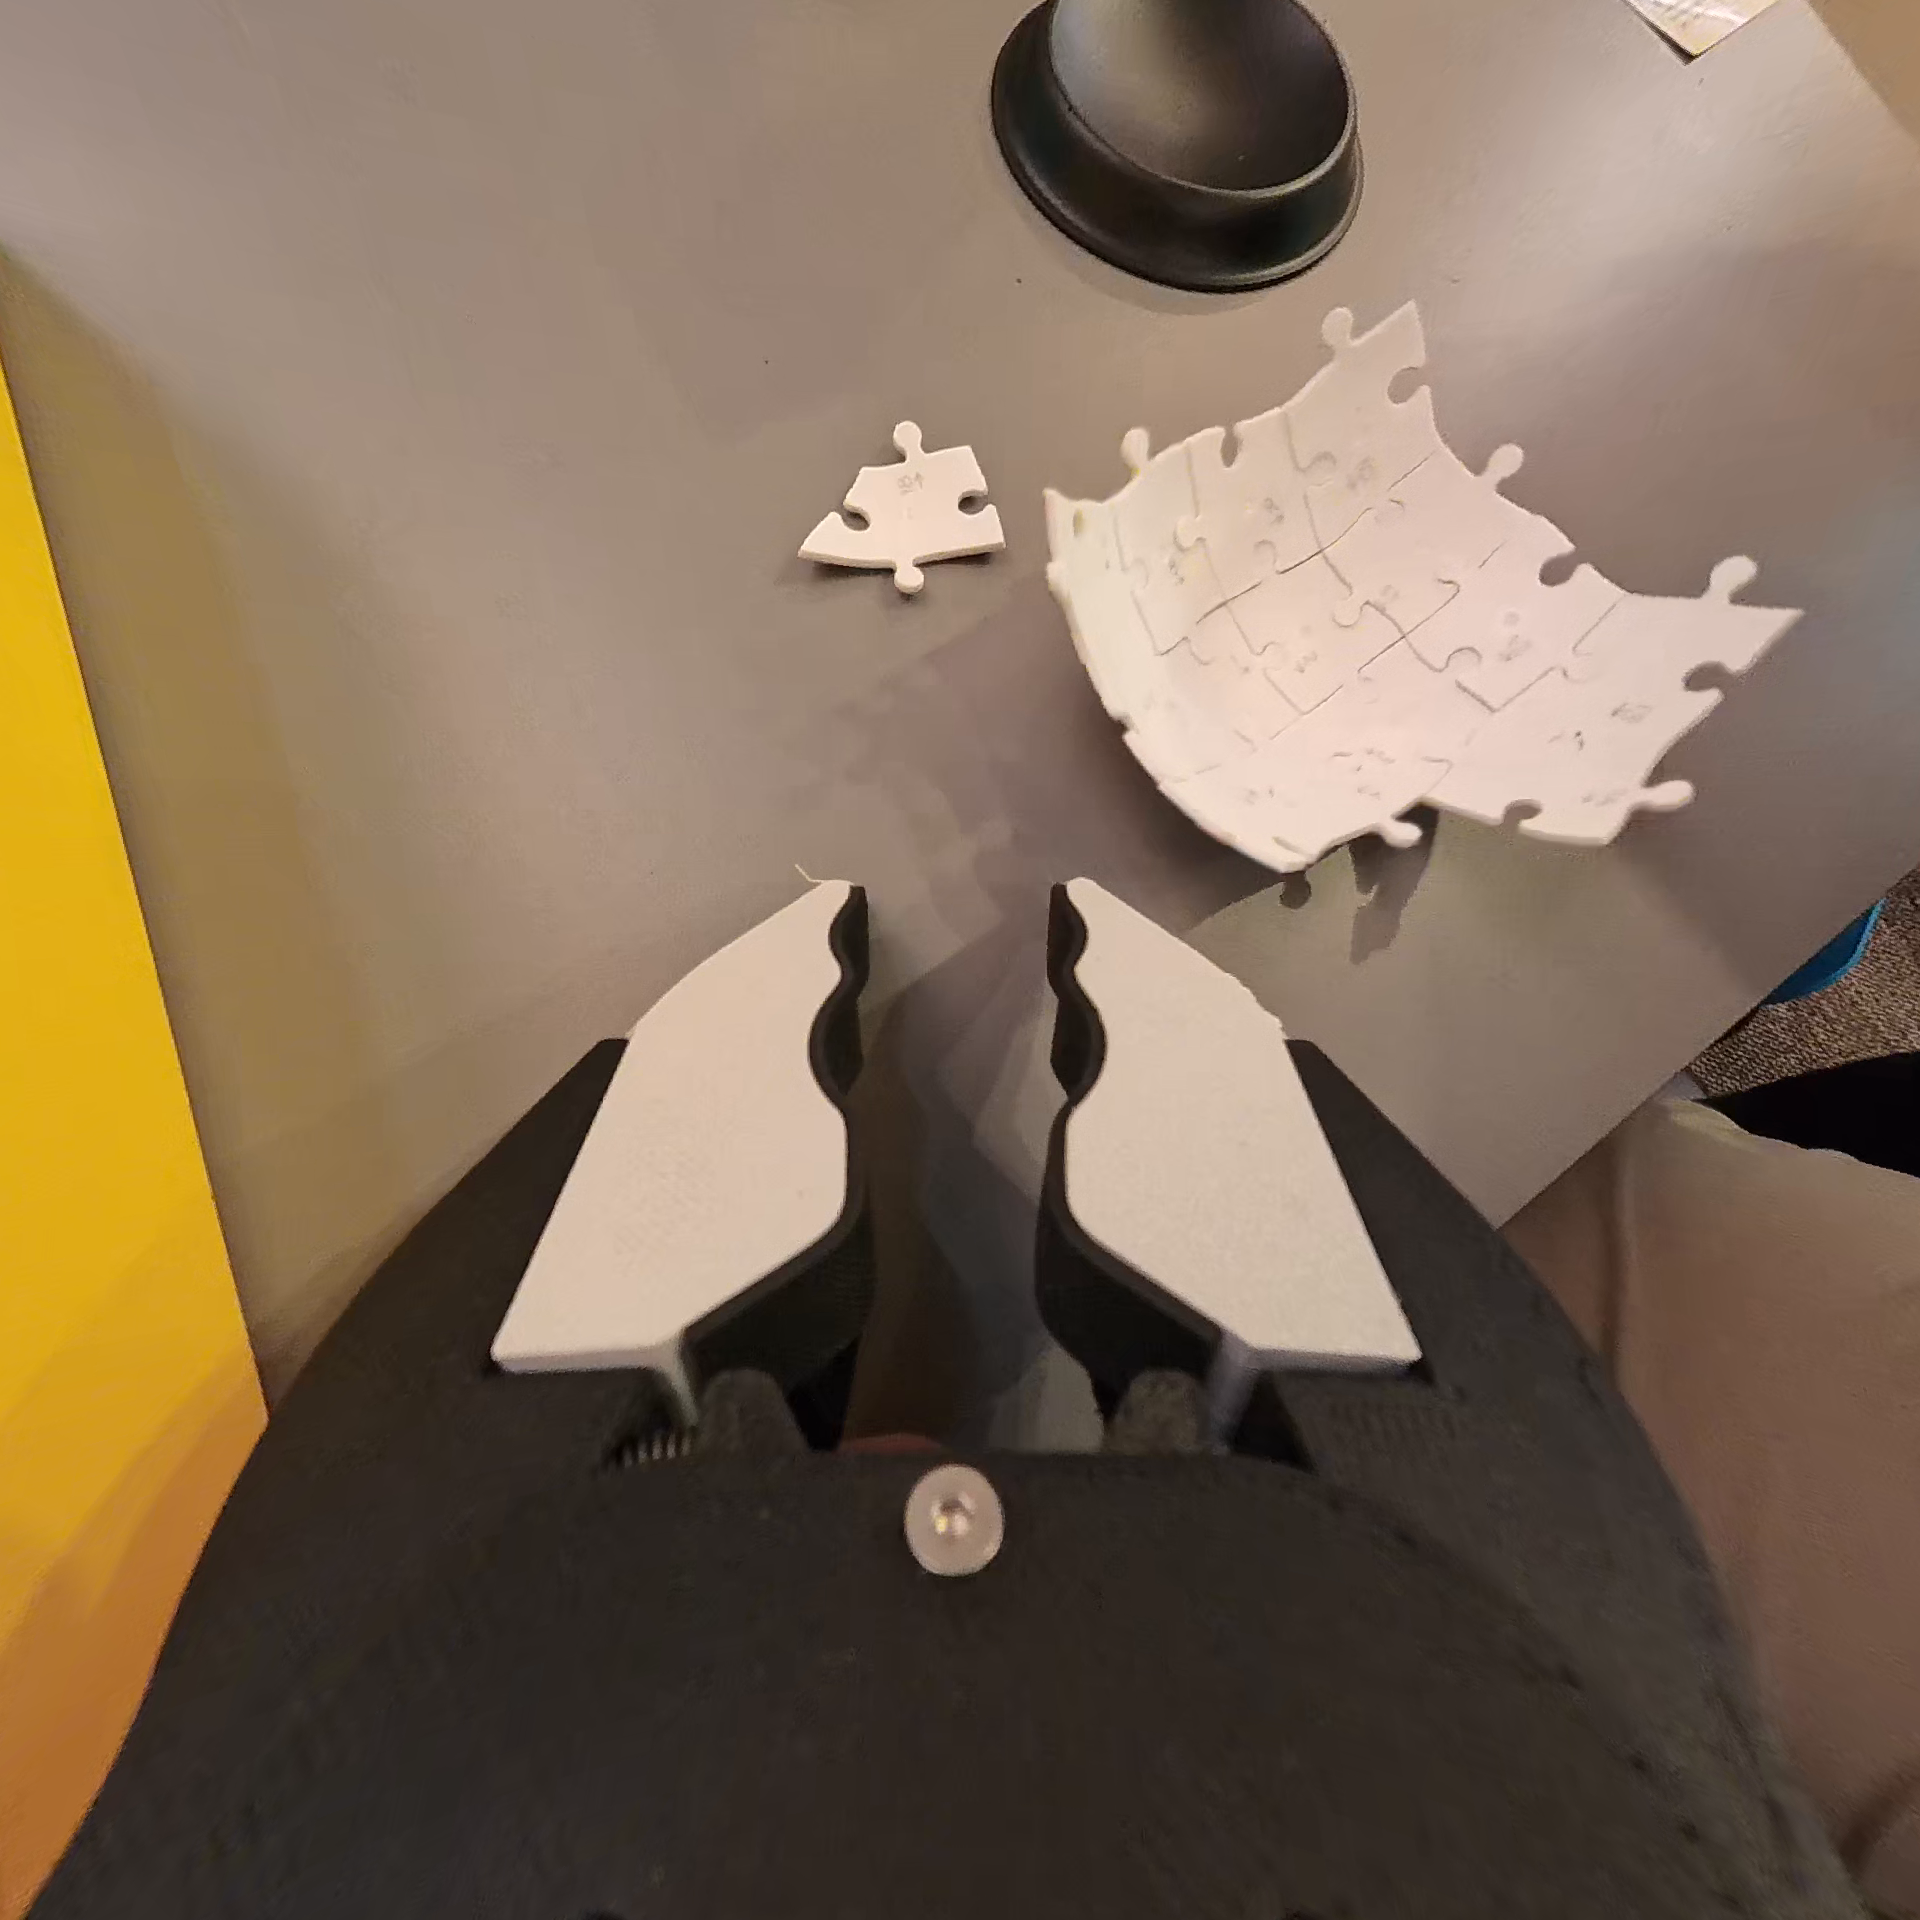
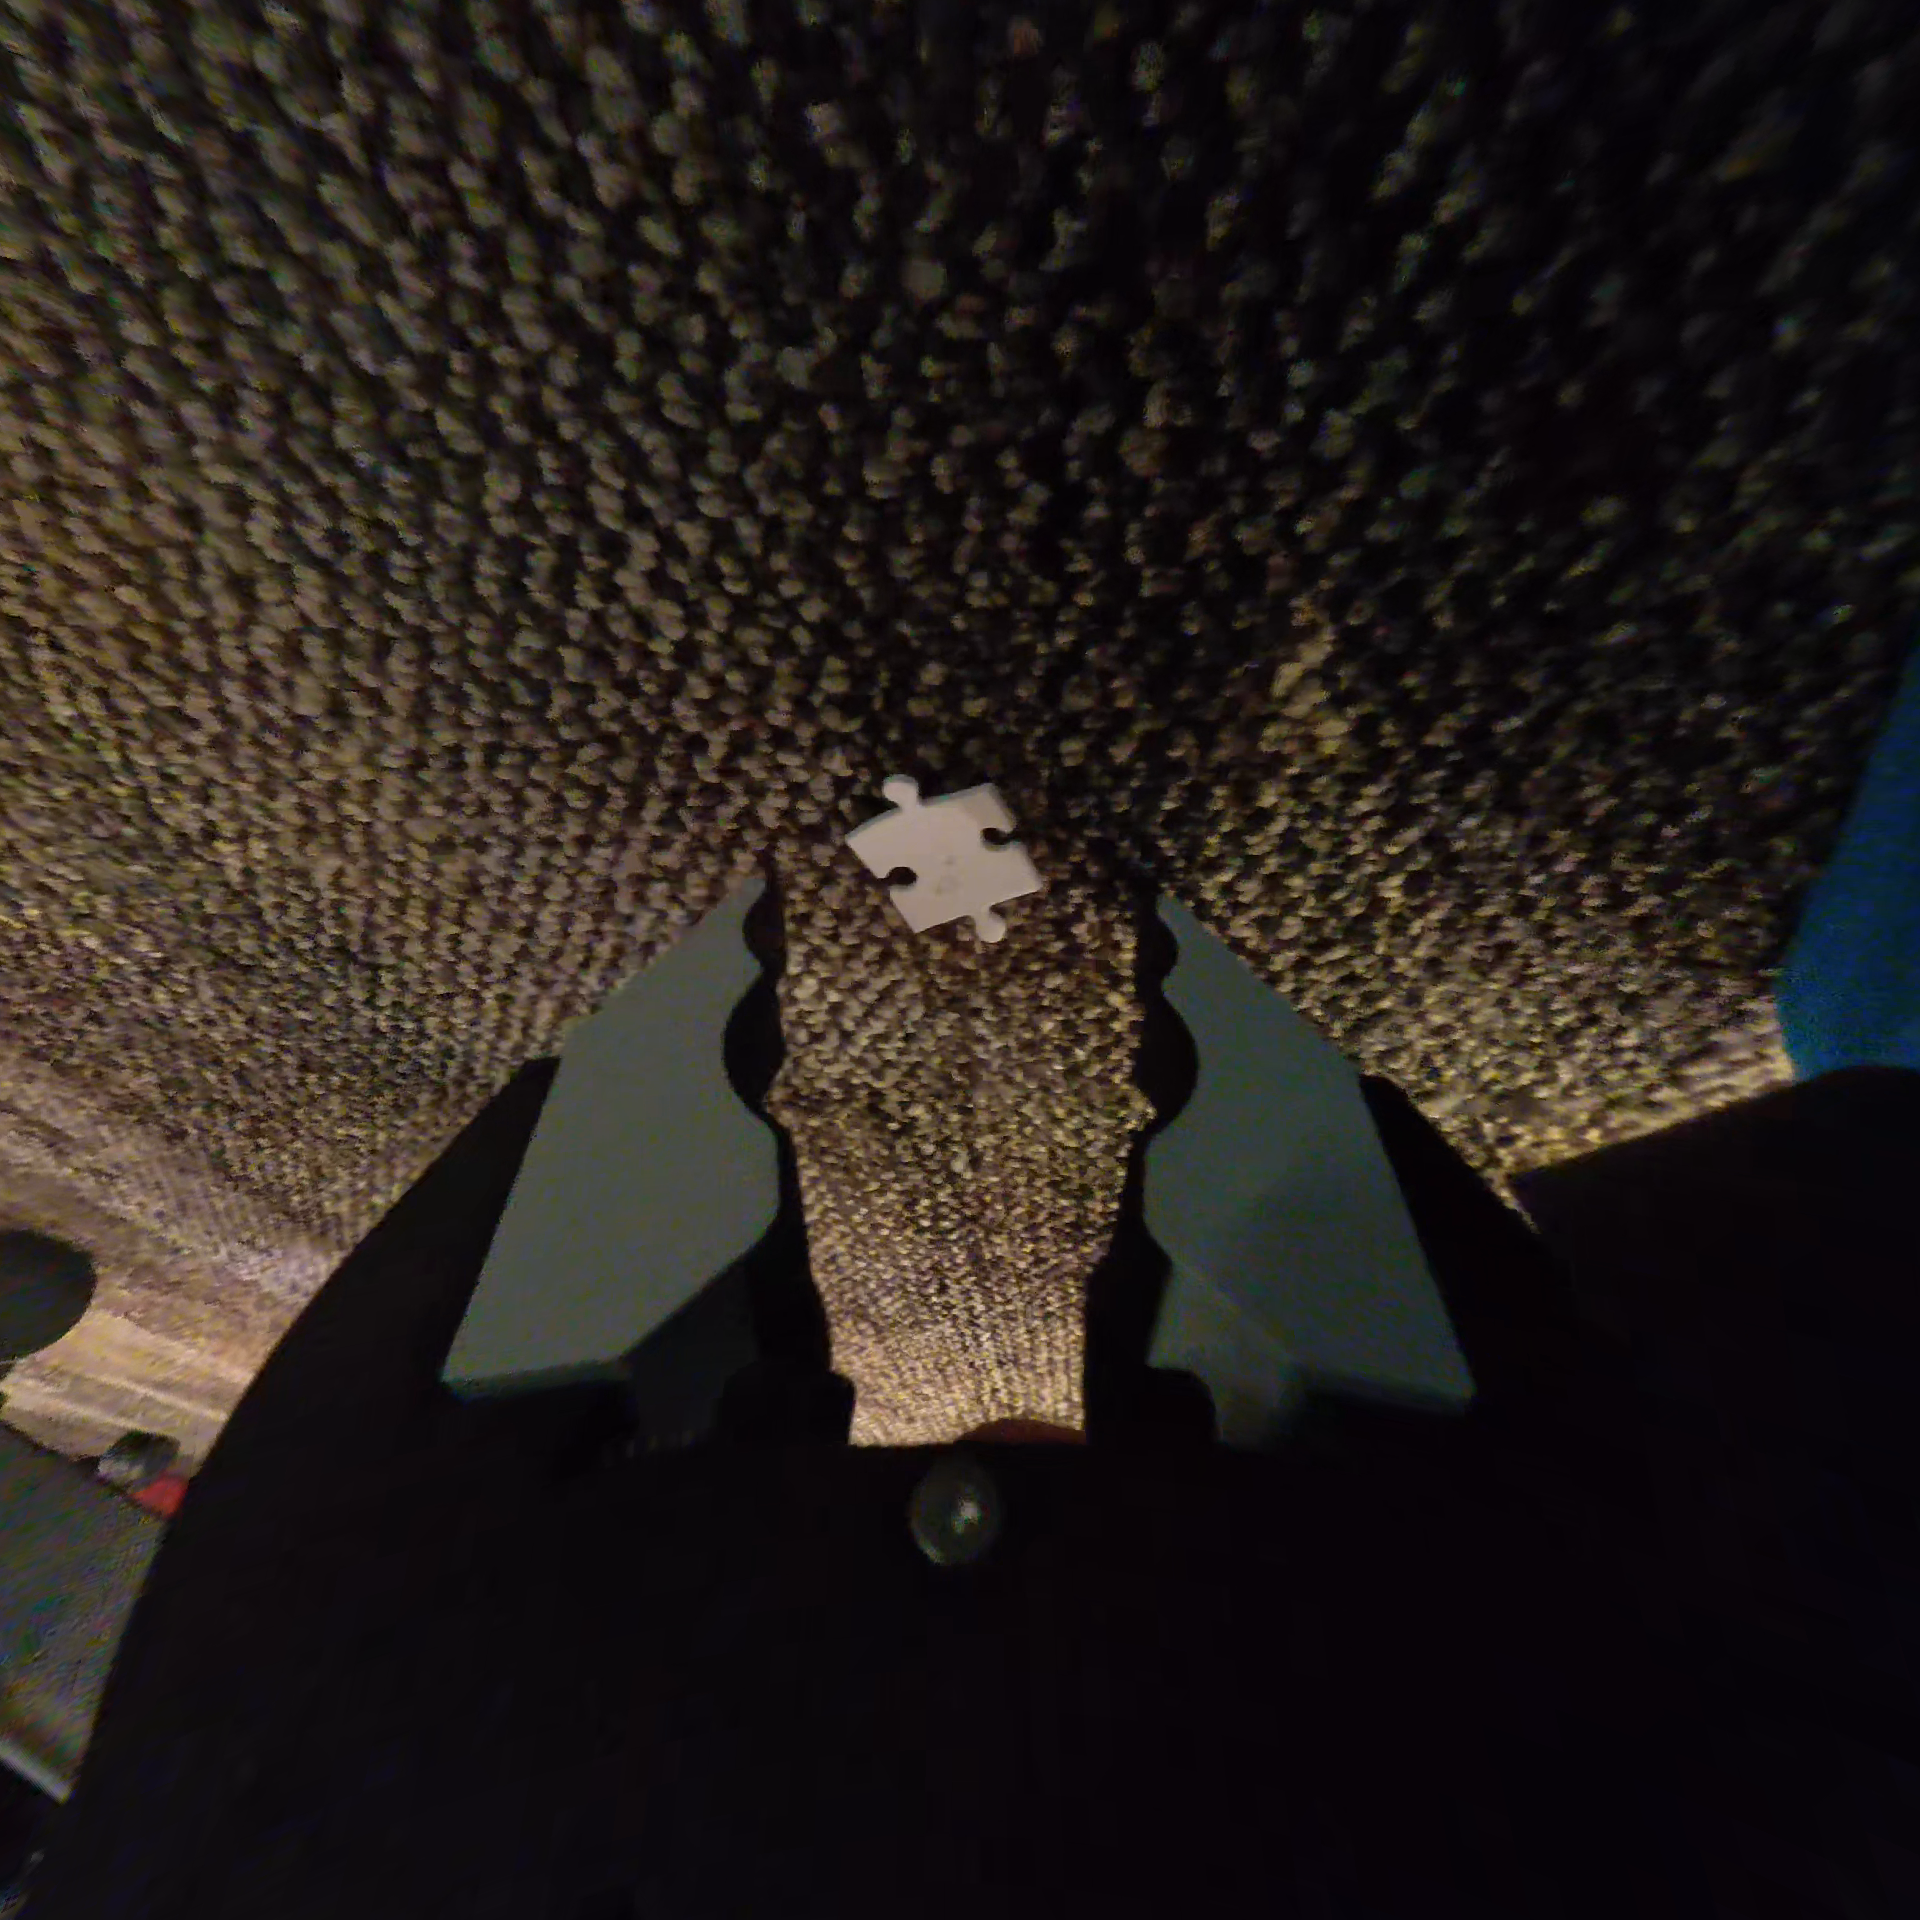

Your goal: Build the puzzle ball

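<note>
My left gripper hangs over the grey table, its 2 fingers parted by a modest gap with nothing between them. Ahead of it lies 1 loose white puzzle piece, flat on the table. Just to the right of that piece sits the curved sheet of joined pieces — the part-built puzzle ball, bowed like a shallow dish near the table's edge. A black round base stands farther back, and a yellow panel runs along the left.

My right gripper points down at dim speckled carpet, fingers spread wide and empty. 1 more white piece lies on the carpet just beyond the fingertips — not touched by either.
</note>
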### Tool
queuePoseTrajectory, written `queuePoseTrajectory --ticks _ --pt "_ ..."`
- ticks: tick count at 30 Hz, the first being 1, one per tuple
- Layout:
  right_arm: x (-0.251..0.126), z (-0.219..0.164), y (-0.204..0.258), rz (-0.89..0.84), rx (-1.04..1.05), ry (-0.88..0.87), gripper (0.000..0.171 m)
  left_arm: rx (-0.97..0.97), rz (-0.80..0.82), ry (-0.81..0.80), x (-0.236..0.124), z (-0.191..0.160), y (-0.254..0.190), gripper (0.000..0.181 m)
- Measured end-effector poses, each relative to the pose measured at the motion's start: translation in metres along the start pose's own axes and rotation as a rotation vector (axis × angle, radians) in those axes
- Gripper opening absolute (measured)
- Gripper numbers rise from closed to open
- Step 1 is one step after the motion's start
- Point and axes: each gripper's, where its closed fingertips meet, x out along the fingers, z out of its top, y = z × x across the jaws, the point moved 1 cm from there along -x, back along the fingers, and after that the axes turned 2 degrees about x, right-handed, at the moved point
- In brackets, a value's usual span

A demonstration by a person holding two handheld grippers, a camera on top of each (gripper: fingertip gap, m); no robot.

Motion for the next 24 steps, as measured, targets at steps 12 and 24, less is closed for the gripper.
queuePoseTrajectory --ticks 12,24 --pt "0.000 0.004 -0.019 0.027 0.052 0.034 0.025 -0.001 -0.006 -0.001 0.000 0.000 0.000 0.034" --pt "-0.024 0.012 0.014 0.206 -0.068 -0.058 0.019 0.003 -0.014 -0.003 -0.001 0.000 -0.001 0.035"
